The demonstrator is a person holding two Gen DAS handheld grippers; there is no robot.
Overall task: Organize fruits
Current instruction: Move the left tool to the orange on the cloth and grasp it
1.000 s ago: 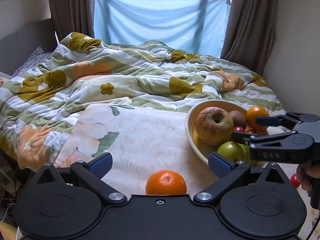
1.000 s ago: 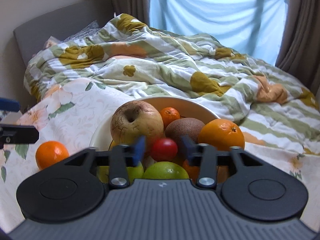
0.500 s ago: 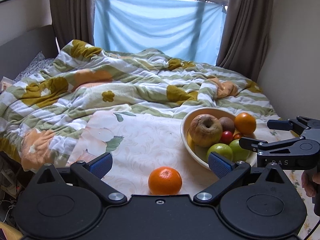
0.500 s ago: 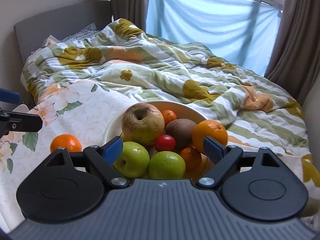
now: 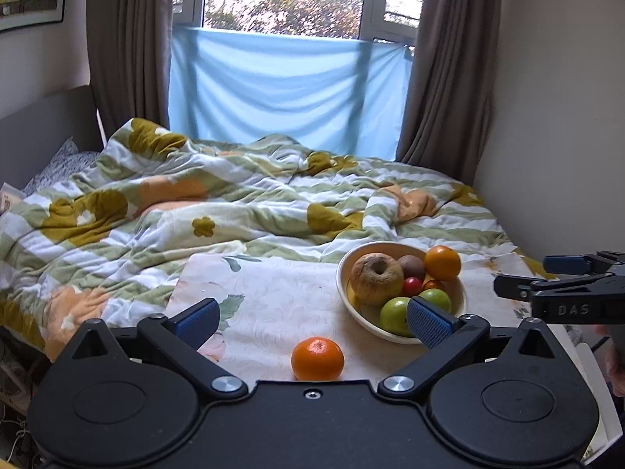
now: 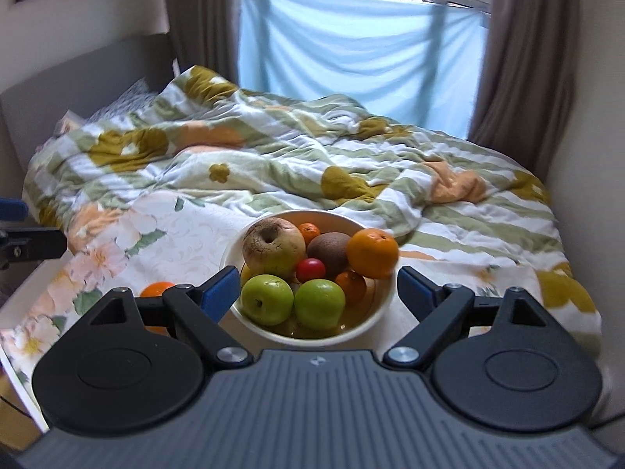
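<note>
One loose orange (image 5: pixel 317 358) lies on the floral desk (image 5: pixel 273 293) at lower centre of the left wrist view, just ahead of the left gripper (image 5: pixel 312 318), midway between its spread, empty fingers; round, no long axis. Bowl (image 5: pixel 402 335) sits to its right, near, open cloth between. Right gripper (image 6: pixel 317 287) has just been opening, nothing held, framing the bowl's fruit. Left hand is judged nearer.

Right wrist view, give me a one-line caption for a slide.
Open right gripper hovers before a cream bowl of green apples, oranges and a kiwi beside a rumpled floral duvet.
</note>
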